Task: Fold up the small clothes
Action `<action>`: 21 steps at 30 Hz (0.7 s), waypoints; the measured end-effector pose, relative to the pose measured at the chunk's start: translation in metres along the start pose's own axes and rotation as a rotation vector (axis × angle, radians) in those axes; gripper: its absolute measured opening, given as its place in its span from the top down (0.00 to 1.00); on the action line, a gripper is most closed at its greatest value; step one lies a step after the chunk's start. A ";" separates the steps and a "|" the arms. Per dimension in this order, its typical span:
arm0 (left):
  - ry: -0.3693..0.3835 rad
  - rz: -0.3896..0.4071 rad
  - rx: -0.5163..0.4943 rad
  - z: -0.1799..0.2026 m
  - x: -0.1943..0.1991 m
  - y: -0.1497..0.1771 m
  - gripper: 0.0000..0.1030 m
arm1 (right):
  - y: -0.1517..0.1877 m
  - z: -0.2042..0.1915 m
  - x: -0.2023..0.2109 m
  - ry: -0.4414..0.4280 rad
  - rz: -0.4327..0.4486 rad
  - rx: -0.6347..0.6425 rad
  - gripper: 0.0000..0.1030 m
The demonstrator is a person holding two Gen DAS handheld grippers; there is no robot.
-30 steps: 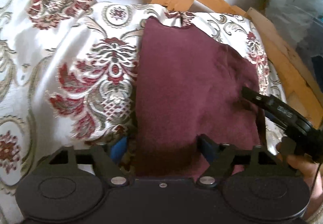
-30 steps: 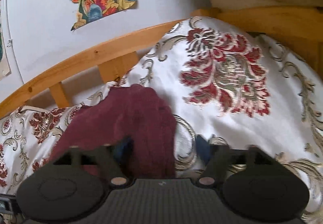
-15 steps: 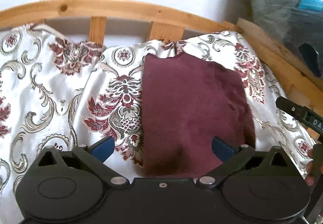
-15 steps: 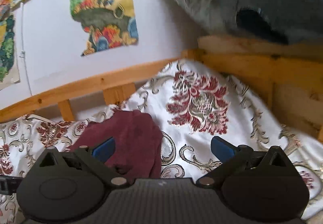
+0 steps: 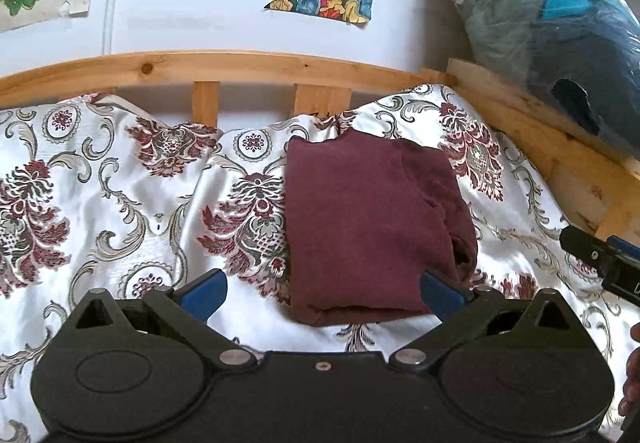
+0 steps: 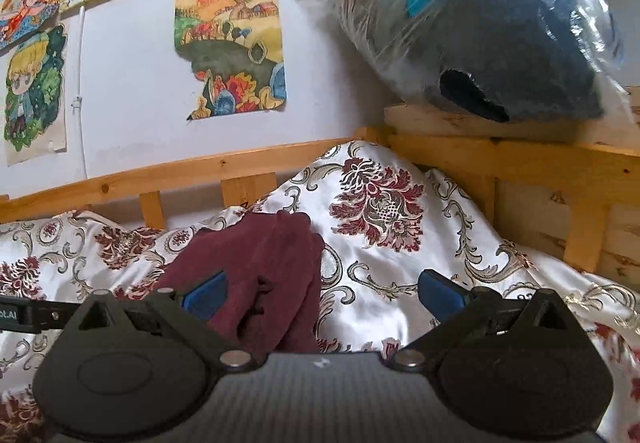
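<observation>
A maroon knit garment lies folded into a neat rectangle on the white floral bedspread. My left gripper hovers over its near edge, wide open, its blue pads apart and touching nothing. In the right wrist view the same garment shows from its right side, with loose folds at that end. My right gripper is also wide open and holds nothing. Its black finger enters the left wrist view at the right edge.
A wooden bed rail runs along the wall behind the bedspread, with a wooden end board to the right. A plastic-wrapped blue bundle rests on that board. Paper drawings hang on the wall.
Both grippers have opened fully and let go of the garment. Both have drawn back from it and risen, so more of the wall and rail shows. The garment stays folded on the bedspread.
</observation>
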State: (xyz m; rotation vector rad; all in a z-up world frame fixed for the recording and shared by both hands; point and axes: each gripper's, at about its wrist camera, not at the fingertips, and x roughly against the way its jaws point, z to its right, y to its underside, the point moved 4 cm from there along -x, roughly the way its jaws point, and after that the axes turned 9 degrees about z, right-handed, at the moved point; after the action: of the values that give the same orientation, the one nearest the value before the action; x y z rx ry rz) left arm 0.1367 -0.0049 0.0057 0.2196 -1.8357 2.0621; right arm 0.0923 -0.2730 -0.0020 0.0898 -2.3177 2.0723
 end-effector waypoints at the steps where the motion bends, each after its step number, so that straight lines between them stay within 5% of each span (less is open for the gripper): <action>1: -0.003 -0.003 -0.010 0.000 0.003 0.001 0.01 | 0.000 -0.001 0.005 0.002 0.001 -0.006 0.00; 12: -0.069 0.060 -0.015 -0.007 0.054 0.009 0.01 | 0.001 -0.010 0.043 0.026 0.028 -0.009 0.00; 21: -0.063 0.027 0.015 -0.006 0.077 0.026 0.01 | 0.005 -0.024 0.078 -0.008 -0.001 0.010 0.00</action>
State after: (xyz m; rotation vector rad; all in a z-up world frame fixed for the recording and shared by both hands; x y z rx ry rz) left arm 0.0566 0.0117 0.0080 0.2681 -1.8708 2.1103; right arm 0.0135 -0.2507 0.0010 0.1001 -2.3114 2.0877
